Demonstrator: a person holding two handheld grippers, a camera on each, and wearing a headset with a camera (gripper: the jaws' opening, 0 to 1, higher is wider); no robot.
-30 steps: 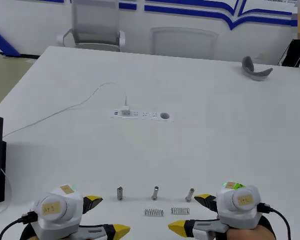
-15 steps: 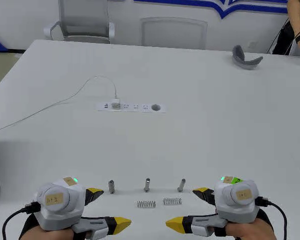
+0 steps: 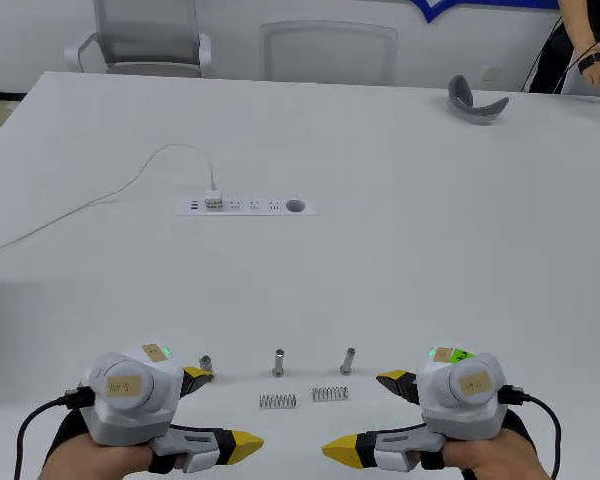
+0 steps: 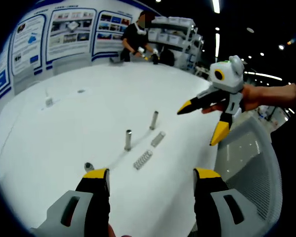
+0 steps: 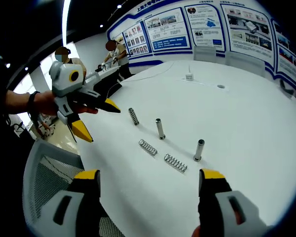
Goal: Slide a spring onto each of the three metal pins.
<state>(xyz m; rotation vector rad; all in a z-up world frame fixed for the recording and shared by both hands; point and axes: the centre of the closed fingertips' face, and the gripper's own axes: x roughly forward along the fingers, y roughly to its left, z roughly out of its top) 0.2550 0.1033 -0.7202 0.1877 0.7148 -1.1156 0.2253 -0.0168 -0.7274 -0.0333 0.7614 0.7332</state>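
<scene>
Since a second ago the left hand-held gripper (image 3: 220, 410) has edged in, and its upper jaw tip now sits just beside the left pin (image 5: 133, 116), which already wears a spring. It and the right hand-held gripper (image 3: 364, 413) are both spread wide and hold nothing. By my reckoning one of three is done. The middle pin (image 3: 278, 362) and right pin (image 3: 348, 360) stand bare on the worktop (image 3: 400, 260), with the left spring (image 3: 277, 401) and right spring (image 3: 329, 393) lying loose just in front of them.
</scene>
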